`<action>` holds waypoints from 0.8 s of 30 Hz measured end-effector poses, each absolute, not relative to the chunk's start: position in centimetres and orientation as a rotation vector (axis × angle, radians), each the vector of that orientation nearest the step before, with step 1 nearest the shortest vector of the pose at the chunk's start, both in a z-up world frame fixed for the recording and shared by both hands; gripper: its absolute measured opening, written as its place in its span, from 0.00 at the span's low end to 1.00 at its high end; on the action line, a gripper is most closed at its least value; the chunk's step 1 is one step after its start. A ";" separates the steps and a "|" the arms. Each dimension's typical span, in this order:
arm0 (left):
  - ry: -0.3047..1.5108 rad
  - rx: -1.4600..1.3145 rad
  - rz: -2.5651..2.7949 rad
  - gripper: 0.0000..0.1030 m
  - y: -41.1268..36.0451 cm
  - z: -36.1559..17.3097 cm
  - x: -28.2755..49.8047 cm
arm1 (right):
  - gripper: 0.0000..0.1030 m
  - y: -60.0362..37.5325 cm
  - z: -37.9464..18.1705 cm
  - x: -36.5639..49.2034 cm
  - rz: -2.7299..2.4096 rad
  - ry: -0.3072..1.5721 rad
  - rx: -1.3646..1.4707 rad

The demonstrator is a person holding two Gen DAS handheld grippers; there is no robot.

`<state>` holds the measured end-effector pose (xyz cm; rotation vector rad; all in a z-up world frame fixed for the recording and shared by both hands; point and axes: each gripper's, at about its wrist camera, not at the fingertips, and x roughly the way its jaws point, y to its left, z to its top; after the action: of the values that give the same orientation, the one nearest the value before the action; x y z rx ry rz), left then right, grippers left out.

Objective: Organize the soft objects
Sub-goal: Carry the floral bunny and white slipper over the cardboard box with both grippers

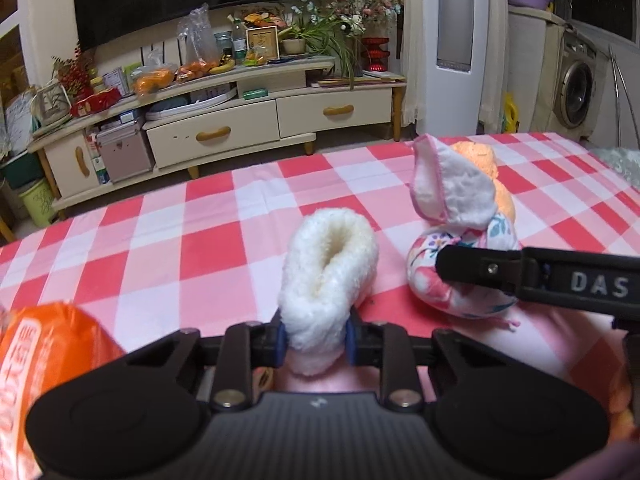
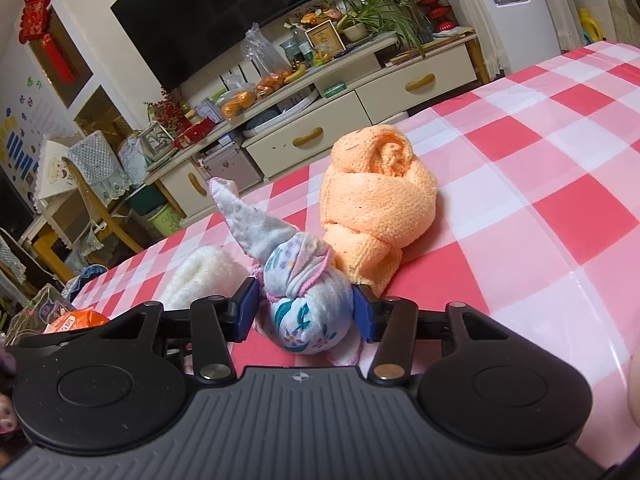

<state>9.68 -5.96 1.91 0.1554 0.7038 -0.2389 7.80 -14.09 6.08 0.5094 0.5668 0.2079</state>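
Note:
My left gripper (image 1: pixel 315 340) is shut on a white fluffy roll (image 1: pixel 328 276), whose far end rests on the red-and-pink checked tablecloth (image 1: pixel 180 236). My right gripper (image 2: pixel 306 312) is shut on a knotted floral cloth bundle (image 2: pixel 304 308) with a pale pointed tail sticking up. In the left wrist view that bundle (image 1: pixel 460 276) lies right of the white roll, with a finger (image 1: pixel 480 268) of the right gripper across it. A knotted orange knit cloth (image 2: pixel 380 192) lies on the table just beyond the bundle. The white roll (image 2: pixel 200 276) shows left of the bundle.
An orange packet (image 1: pixel 36 360) sits at the left near the table's edge. Beyond the far table edge stand a cream TV cabinet (image 1: pixel 224 120) with clutter, a chair (image 2: pixel 80 184) and a washing machine (image 1: pixel 576 92).

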 end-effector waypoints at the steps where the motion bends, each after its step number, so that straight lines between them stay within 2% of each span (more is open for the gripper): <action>1: 0.699 0.155 -0.244 0.24 -6.0 2.2 9.2 | 0.58 -14.2 6.1 7.7 0.204 0.568 0.512; 12: 0.683 0.093 -0.327 0.24 -5.3 5.2 1.9 | 0.56 -14.6 6.2 5.0 0.181 0.600 0.511; 24: 0.699 0.044 -0.382 0.24 -3.1 5.5 -3.7 | 0.55 -13.9 6.5 1.3 0.211 0.665 0.467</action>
<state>-3.66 -3.14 5.47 0.0441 0.6988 -0.3824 1.27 -13.89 6.49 0.4668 0.6648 0.2109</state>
